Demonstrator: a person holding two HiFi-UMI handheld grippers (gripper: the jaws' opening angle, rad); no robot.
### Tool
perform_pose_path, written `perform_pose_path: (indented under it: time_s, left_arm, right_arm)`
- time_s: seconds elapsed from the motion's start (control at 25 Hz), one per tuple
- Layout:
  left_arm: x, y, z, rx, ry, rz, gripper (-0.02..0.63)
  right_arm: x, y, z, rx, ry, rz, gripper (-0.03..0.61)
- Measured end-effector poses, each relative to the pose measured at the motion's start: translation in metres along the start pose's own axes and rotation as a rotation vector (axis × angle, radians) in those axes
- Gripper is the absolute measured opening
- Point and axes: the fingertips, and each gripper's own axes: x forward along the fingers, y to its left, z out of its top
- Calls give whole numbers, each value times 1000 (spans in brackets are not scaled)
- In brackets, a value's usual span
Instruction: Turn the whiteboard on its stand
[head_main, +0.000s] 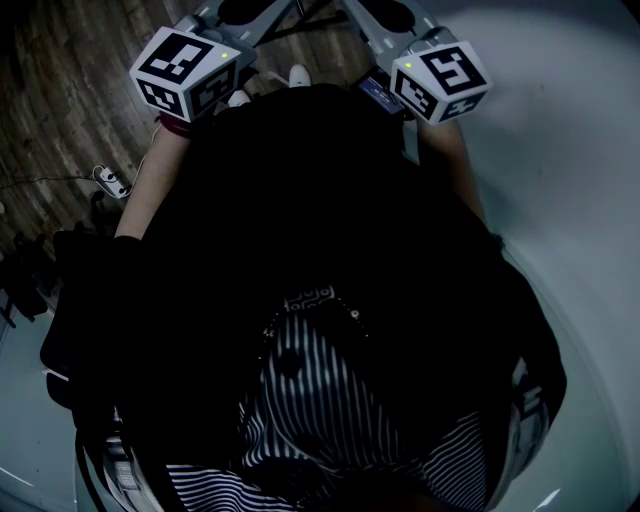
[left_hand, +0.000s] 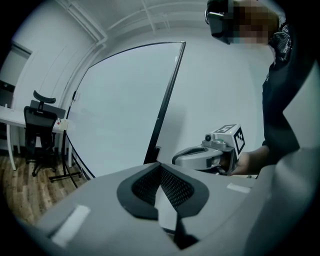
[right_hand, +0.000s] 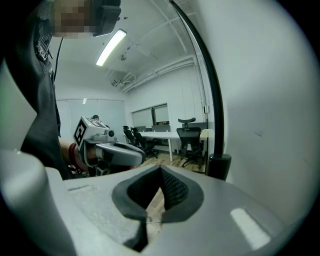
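Note:
The whiteboard (left_hand: 120, 110) is a large white panel in a thin black frame (left_hand: 165, 105); it fills the right of the head view (head_main: 570, 150). In the right gripper view its face (right_hand: 270, 100) stands close on the right, with the black frame (right_hand: 212, 90) running down to a dark pivot block (right_hand: 219, 165). My left gripper (left_hand: 160, 167) is shut on nothing, pointing at the board's edge. My right gripper (right_hand: 160, 172) is also shut and empty, just beside the frame. Each gripper shows in the other's view: the right one (left_hand: 202, 156) and the left one (right_hand: 117, 152), both held in front of the person's dark-clad body.
A black office chair (left_hand: 42, 117) and a white desk (left_hand: 10, 117) stand on the wooden floor at the left. A stand's foot (left_hand: 65, 175) lies beside them. More chairs and desks (right_hand: 187, 135) fill the room behind. A power strip (head_main: 112, 180) lies on the floor.

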Motion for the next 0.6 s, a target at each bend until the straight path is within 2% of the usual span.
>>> perform_pose_path:
  time_s: [0.44,0.6]
  left_arm:
    - [-6,4,7,8,3,6,-2]
    - [-3,1,-3,10,12,10,-2]
  right_arm:
    - [5,13,16,-44,-4,17,0]
    - [5,7,3,-41,7,11,0]
